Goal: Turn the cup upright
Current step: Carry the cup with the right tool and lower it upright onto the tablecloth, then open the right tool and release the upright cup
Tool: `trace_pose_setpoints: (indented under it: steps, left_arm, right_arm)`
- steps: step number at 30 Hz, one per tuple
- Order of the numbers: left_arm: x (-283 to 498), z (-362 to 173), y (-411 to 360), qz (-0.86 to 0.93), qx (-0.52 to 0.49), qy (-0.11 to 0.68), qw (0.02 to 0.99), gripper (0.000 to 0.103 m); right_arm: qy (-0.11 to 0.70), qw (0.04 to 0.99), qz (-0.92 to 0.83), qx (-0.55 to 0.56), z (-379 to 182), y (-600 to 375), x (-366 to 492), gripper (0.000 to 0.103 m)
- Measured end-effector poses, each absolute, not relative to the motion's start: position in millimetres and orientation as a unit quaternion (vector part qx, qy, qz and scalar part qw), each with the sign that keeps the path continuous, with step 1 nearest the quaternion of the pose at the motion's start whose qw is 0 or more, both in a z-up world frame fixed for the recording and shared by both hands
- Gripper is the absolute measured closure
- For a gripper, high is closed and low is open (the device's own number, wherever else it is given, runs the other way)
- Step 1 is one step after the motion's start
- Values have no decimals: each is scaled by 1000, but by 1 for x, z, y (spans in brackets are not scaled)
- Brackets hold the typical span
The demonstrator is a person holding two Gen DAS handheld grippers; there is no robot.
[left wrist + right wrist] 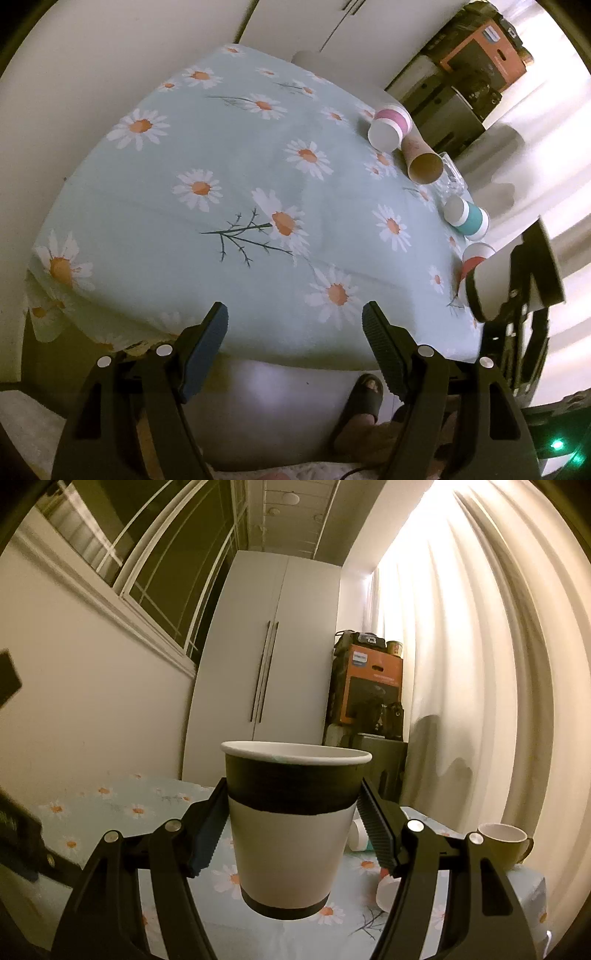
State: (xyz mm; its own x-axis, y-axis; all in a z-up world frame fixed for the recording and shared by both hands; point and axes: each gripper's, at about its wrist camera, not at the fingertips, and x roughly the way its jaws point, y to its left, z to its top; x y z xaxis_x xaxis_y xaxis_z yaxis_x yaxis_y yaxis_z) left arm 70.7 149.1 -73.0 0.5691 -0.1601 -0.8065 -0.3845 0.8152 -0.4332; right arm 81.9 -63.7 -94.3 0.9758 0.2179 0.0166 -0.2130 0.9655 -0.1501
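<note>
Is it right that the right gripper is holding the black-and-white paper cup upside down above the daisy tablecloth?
Not quite. The right wrist view shows the right gripper holding the black-and-white paper cup upright, its open rim on top. It does hang above the daisy tablecloth.

Both fisheye views bent straight lines strongly toward dark, vignetted corners. The right wrist view carried a yellow cast, with the curtain (461,646) blown out by backlight. The left wrist view looked cooler and dimmer; the tablecloth (221,166) was soft, its right edge motion-blurred.
</note>
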Motion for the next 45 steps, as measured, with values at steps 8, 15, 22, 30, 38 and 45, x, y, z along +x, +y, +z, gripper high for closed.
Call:
trace_pose_setpoints:
  steps: [8,15,22,30,38,45]
  left_arm:
    - [72,-76,154,80,-303,459,831,30]
    - [77,-76,150,81,-286,464,835,30]
    - [77,-76,150,83,-285,467,833,30]
    - [75,-77,150,83,-286,467,832,30]
    - [74,-76,152,87,-286,463,834,30]
    - [67,-66,153,96,-275,437,851,30]
  right_arm:
    - [18,991,114,-69,-124,-58,94,35]
    - [25,989,121,-83,-134,-47,96,34]
    - [30,987,128,-90,-134,-42,97,34]
    - [34,986,128,-98,-139,-39,96,31]
    - [36,986,135,-93,-133,-41,90,10]
    - [40,985,139,-95,-109,-52,77,5]
